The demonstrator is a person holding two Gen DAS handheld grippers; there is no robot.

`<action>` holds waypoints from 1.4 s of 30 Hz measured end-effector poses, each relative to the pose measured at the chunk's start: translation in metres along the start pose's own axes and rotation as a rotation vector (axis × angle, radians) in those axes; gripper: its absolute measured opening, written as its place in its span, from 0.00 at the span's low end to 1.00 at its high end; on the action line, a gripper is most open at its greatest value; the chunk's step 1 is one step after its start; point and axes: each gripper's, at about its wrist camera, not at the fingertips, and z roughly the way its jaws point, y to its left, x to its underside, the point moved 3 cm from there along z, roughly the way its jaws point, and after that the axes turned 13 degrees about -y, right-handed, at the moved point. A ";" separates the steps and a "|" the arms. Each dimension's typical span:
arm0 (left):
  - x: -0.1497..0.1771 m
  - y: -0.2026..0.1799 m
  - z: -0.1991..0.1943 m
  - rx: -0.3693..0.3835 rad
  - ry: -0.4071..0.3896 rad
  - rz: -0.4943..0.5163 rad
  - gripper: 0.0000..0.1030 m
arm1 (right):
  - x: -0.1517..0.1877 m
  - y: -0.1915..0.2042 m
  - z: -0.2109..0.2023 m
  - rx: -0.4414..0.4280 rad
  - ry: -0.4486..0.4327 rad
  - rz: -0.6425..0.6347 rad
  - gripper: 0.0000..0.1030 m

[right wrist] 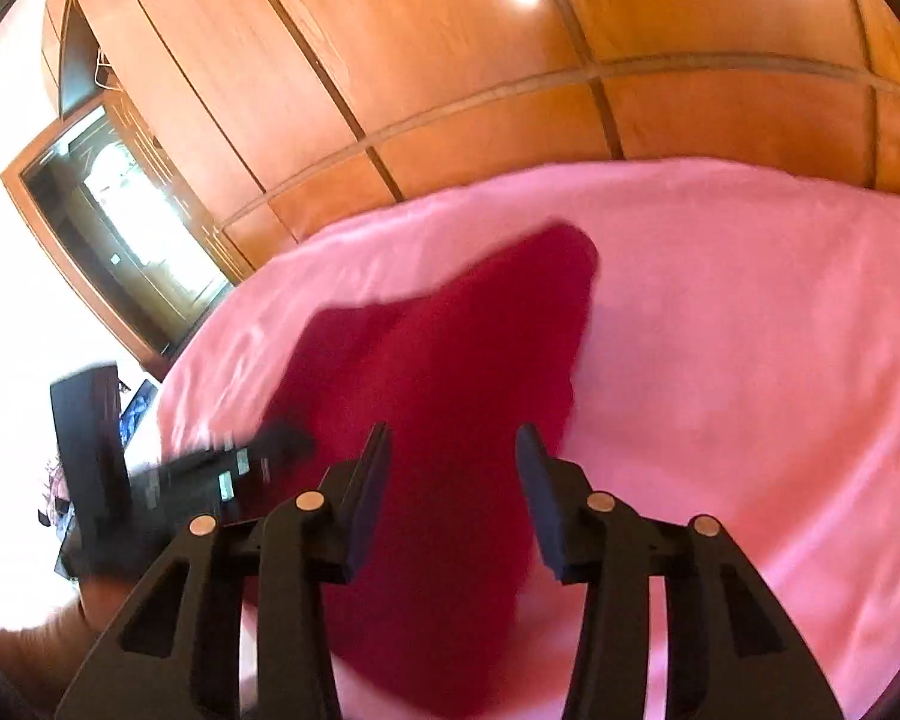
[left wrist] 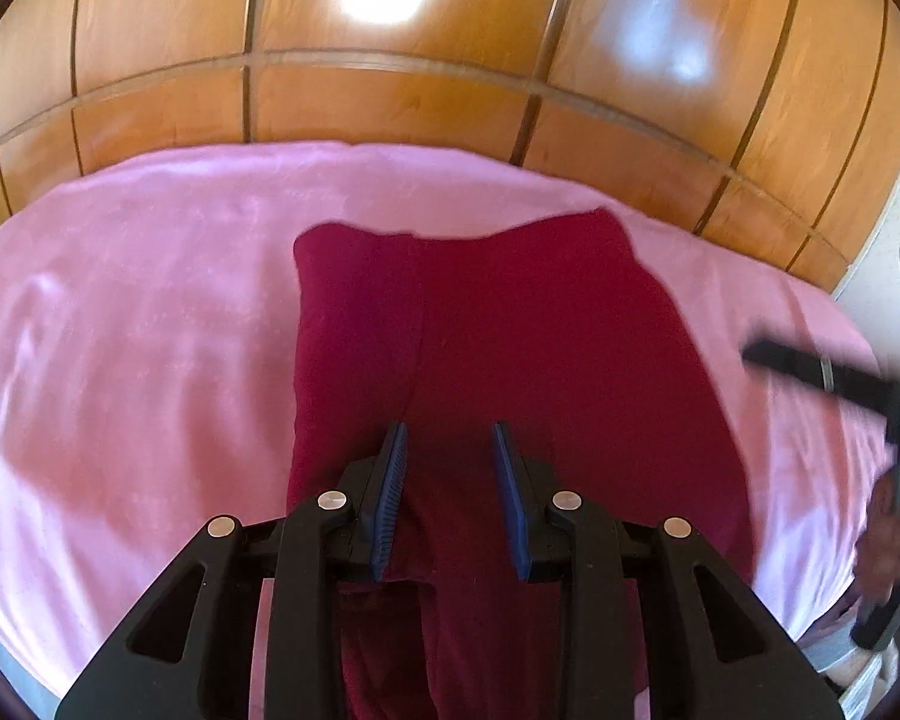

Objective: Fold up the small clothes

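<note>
since both the left tongs (left wrist: 449, 456) and right tongs (right wrist: 450, 456) hover released over the dark red cloth garment (left wrist: 480, 348) on the pink bed cover (left wrist: 138, 330), i'd pinch the near hem evenly.

The red cloth (left wrist: 498, 330) looks soft and matt, the pink blanket (left wrist: 150, 330) fuzzy, the wooden wardrobe (left wrist: 390, 102) smooth and shiny.

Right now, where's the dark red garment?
The dark red garment lies on the pink bedspread, centre of both wrist views, in front of the wooden wardrobe, directly beyond both grippers' fingers.
</note>
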 end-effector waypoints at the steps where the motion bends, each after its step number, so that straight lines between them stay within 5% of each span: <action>1: 0.004 0.003 0.002 -0.003 0.008 -0.008 0.27 | -0.005 0.004 0.016 0.013 0.010 -0.018 0.41; 9: 0.018 0.013 0.001 -0.005 -0.019 -0.024 0.27 | 0.009 -0.027 0.118 0.144 0.150 -0.052 0.42; 15: 0.016 0.013 -0.004 0.002 -0.024 -0.041 0.27 | 0.011 -0.031 0.108 0.131 0.115 -0.068 0.44; 22: 0.012 0.011 -0.014 -0.014 -0.029 -0.037 0.27 | 0.008 -0.008 0.096 0.134 0.078 -0.145 0.78; 23: 0.012 0.010 -0.015 -0.015 -0.030 -0.035 0.34 | 0.007 -0.007 0.094 0.133 0.075 -0.146 0.80; 27: 0.012 0.004 -0.023 -0.017 -0.048 -0.024 0.48 | 0.008 -0.006 0.079 0.133 0.056 -0.128 0.84; 42: 0.018 0.013 -0.037 -0.036 -0.054 -0.041 0.48 | 0.041 -0.028 0.022 0.108 0.062 0.039 0.93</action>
